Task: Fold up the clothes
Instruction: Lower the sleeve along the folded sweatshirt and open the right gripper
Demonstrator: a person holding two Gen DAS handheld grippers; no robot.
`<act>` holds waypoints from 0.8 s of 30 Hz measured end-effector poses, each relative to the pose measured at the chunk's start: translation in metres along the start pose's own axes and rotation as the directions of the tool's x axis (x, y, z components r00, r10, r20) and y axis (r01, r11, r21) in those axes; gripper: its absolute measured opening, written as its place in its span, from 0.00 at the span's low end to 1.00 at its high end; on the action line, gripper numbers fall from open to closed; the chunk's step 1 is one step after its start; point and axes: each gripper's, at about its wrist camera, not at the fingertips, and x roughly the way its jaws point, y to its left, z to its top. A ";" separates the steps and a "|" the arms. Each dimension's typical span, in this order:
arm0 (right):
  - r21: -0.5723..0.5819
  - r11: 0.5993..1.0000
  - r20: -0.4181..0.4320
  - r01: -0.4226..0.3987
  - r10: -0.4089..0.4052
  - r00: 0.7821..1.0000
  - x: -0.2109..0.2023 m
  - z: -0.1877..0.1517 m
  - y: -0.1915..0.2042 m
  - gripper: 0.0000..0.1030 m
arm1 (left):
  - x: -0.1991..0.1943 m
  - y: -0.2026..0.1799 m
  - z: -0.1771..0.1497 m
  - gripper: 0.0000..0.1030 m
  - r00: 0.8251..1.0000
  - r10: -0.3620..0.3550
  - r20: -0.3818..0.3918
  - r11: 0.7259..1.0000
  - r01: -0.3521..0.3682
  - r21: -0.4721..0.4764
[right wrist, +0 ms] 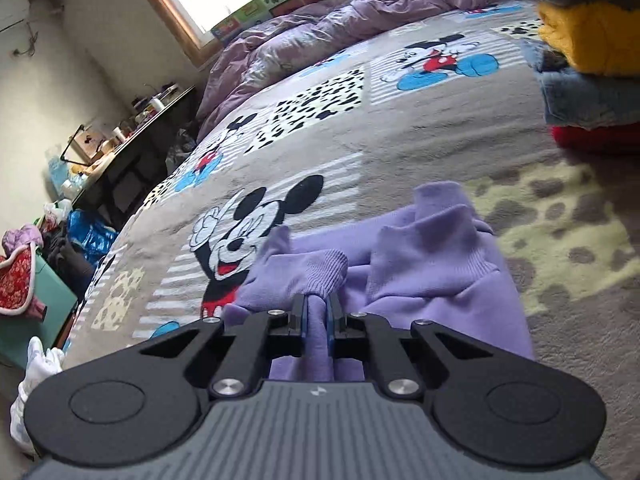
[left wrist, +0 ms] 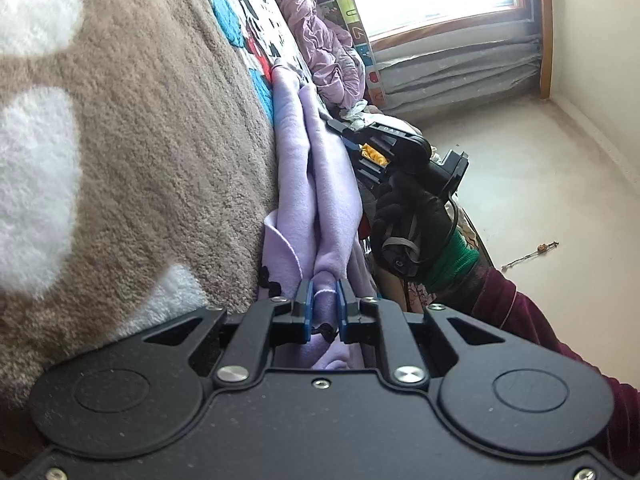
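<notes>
A lilac sweatshirt (right wrist: 432,248) lies bunched on a cartoon-mouse blanket (right wrist: 328,136) on the bed. My right gripper (right wrist: 318,300) is shut on a fold of it just behind a ribbed cuff (right wrist: 320,268). In the left wrist view the same lilac sweatshirt (left wrist: 320,184) runs away from me as a long fold, and my left gripper (left wrist: 325,292) is shut on its near edge. The right gripper (left wrist: 340,126) shows there at the far end of the fold, held by a black-gloved hand (left wrist: 408,220) with a green cuff and a maroon sleeve.
A stack of folded clothes (right wrist: 588,64) in yellow, blue and red stands at the far right of the bed. A crumpled purple duvet (right wrist: 320,28) lies along the window side. A cluttered low table (right wrist: 132,128), bags and a green box (right wrist: 36,312) stand on the floor left.
</notes>
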 end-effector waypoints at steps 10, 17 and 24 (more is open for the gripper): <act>-0.085 0.991 0.070 -0.108 0.114 0.991 -0.004 0.004 0.014 0.11 | 0.002 0.004 0.003 0.13 1.000 0.012 -0.001 1.000 -0.012 0.013; -0.112 0.993 0.082 -0.035 0.044 0.996 -0.012 0.005 0.018 0.32 | 0.011 0.007 0.005 0.13 1.000 0.017 -0.005 1.000 -0.017 0.009; -0.382 0.919 0.057 -0.094 0.125 0.991 -0.075 -0.037 0.056 0.32 | -0.001 -0.002 0.007 0.13 1.000 0.002 0.023 0.999 -0.003 0.045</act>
